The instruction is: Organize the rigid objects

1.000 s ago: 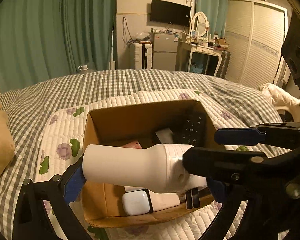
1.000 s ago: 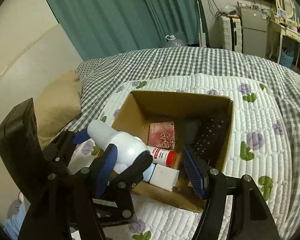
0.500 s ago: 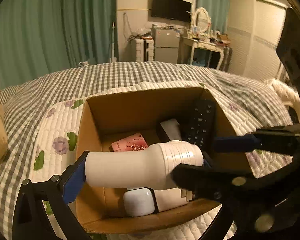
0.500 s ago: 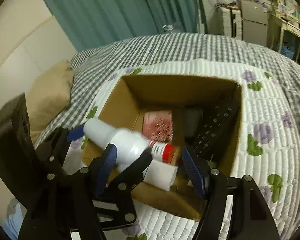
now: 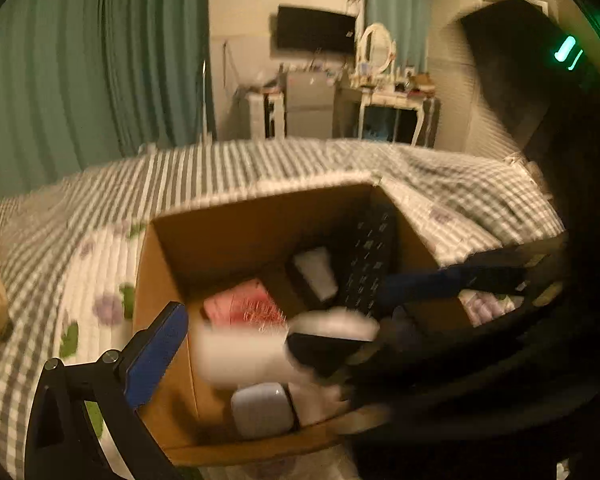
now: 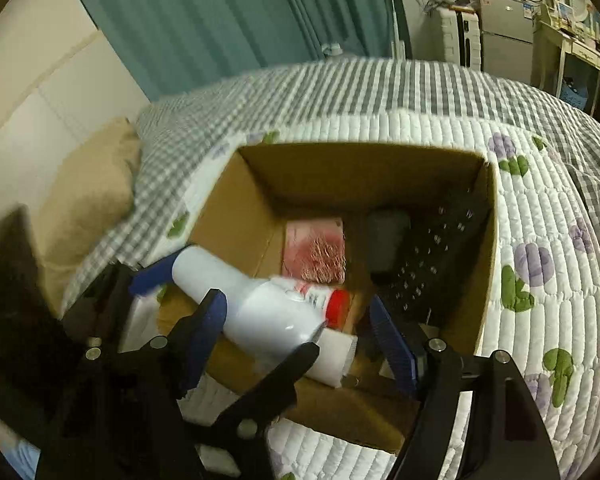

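Note:
A white plastic bottle [image 6: 256,304] hangs over the near left corner of an open cardboard box [image 6: 236,216] on the bed. In the right wrist view a blue-padded finger [image 6: 152,274] of my left gripper touches the bottle's narrow end. In the blurred left wrist view the bottle [image 5: 252,352] lies between the jaws of my left gripper [image 5: 292,308], and the left finger [image 5: 156,352] stands just clear of it. My right gripper [image 6: 300,334] is open around the bottle's wide end. The box holds a pink packet [image 6: 316,250], a black remote [image 6: 432,256], a red-capped tube [image 6: 328,300] and white items.
The box sits on a white quilted mat with purple flowers [image 6: 540,240] over a grey checked bedspread [image 6: 300,92]. A tan pillow [image 6: 88,196] lies at the left. Teal curtains, a dressing table [image 5: 384,100] and wardrobe stand beyond the bed.
Both grippers and the bottle have moved forward and down over the box. The left view is now motion-blurred, and its left finger no longer presses the bottle's end.

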`<state>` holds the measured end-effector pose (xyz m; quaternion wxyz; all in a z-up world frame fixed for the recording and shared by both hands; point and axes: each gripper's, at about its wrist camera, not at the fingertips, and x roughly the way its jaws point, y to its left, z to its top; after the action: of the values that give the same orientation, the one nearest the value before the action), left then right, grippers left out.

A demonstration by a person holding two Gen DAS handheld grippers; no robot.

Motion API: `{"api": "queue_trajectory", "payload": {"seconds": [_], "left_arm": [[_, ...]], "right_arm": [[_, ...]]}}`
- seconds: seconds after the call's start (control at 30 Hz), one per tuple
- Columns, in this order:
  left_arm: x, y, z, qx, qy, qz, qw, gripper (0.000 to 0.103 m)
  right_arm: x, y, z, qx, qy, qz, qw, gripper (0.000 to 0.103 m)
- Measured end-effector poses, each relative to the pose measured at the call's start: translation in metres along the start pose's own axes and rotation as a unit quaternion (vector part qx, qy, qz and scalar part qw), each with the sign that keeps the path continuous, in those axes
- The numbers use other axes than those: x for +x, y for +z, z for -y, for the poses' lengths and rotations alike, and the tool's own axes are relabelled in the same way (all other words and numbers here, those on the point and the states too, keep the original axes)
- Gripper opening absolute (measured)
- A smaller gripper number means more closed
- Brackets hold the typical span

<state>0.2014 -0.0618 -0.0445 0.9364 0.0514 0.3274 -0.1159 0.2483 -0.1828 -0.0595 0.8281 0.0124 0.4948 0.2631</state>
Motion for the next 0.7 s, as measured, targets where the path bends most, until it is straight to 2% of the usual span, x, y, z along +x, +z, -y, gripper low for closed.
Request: {"api": "queue_trajectory", "payload": {"seconds": [0.2, 0.37, 0.63, 0.7], "left_arm": [[0.003, -0.001, 0.001, 0.008, 0.017, -0.009, 0.9998, 0.103], [-0.007, -0.004, -0.009, -0.016, 0.033, -0.018, 0.9992, 0.103], [-0.083, 0.017, -0.018, -0.032, 0.068, 0.038, 0.9964, 0.103], [-0.104, 0.021, -0.018, -0.036, 0.078, 0.055, 0.9948, 0.103]], "right_arm": [[-0.026, 0.001, 0.018, 0.042, 0.012, 0.060, 0.997, 0.072], [-0.055, 0.003, 0.014, 0.036, -0.023, 0.105, 0.994, 0.072], [-0.132, -0.016, -0.014, -0.003, -0.097, 0.186, 0.978, 0.073], [-0.154, -0.023, -0.022, -0.008, -0.113, 0.208, 0.972, 0.081]]}}
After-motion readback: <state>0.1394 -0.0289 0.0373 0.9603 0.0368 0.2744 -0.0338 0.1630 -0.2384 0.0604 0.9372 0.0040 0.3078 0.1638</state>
